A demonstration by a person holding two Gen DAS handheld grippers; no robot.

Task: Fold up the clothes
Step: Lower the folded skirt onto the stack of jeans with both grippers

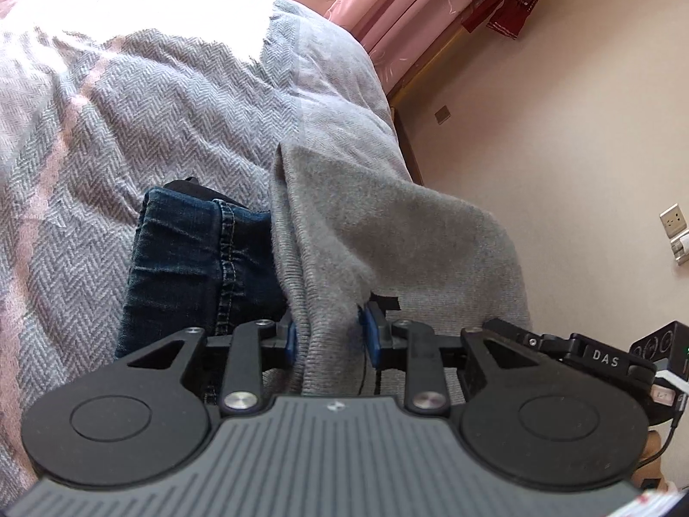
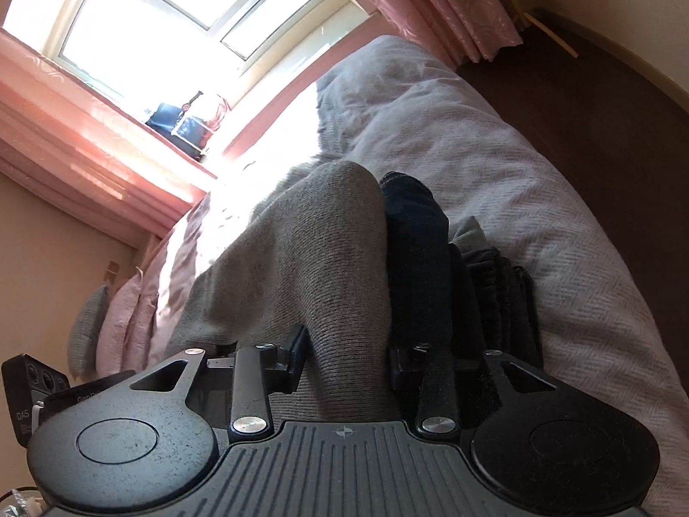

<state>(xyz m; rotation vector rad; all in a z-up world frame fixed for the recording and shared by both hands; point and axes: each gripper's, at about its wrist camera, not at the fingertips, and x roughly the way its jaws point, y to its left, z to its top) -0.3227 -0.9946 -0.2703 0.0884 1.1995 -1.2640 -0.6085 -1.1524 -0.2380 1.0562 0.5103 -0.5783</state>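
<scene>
A grey knitted sweater (image 1: 387,232) drapes forward from my left gripper (image 1: 329,331), its bunched edge lying between the blue pads (image 1: 290,338), which touch the cloth on both sides. In the right wrist view the same sweater (image 2: 310,237) runs as a thick fold through my right gripper (image 2: 346,353) and fills the space between its jaws. Folded dark blue jeans (image 1: 185,250) lie on the bed just left of the sweater, and in the right wrist view the jeans (image 2: 413,258) sit to its right. A folded black garment (image 2: 504,301) lies beside them.
The clothes rest on a grey herringbone bedspread (image 1: 129,107) that covers the bed. A cream wall with a socket (image 1: 674,219) stands to the right, with pink curtains (image 1: 387,13) beyond. A bright window (image 2: 172,13) and dark wooden floor (image 2: 603,107) show in the right wrist view.
</scene>
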